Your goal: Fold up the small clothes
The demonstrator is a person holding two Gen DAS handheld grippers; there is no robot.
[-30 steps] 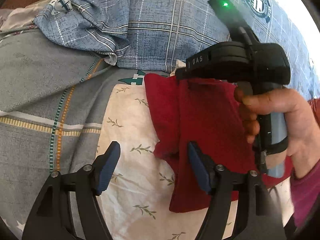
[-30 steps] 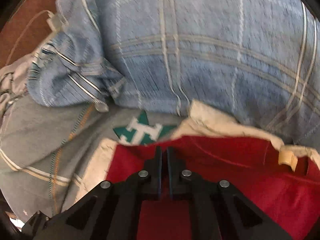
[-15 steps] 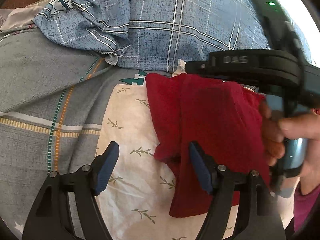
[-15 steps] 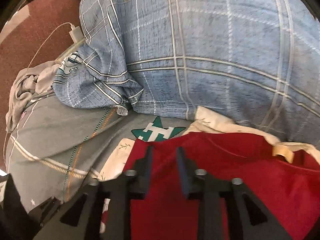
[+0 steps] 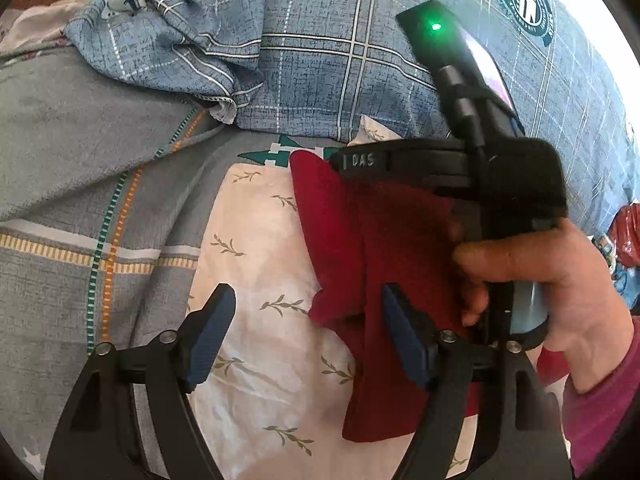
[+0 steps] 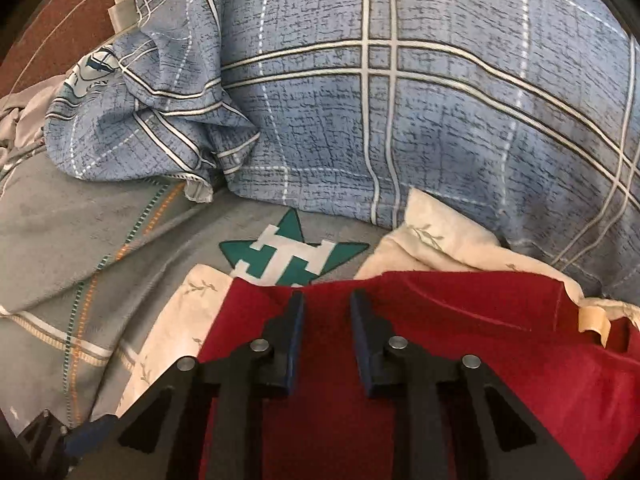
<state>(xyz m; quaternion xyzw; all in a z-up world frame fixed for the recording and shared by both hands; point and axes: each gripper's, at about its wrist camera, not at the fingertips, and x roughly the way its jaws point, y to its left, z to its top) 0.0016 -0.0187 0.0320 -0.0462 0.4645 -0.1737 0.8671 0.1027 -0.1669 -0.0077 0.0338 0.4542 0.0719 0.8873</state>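
Left wrist view: both tools gape released, right tool [image 5: 340, 160] hand-held level over the red garment [image 5: 384, 248].

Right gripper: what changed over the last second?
The right gripper opened: its fingers, pinched shut on the far edge of the red garment a second ago, now stand apart with nothing between them. The left gripper stayed open over the garment's near edge; the garment still lies on the leaf-print cloth.
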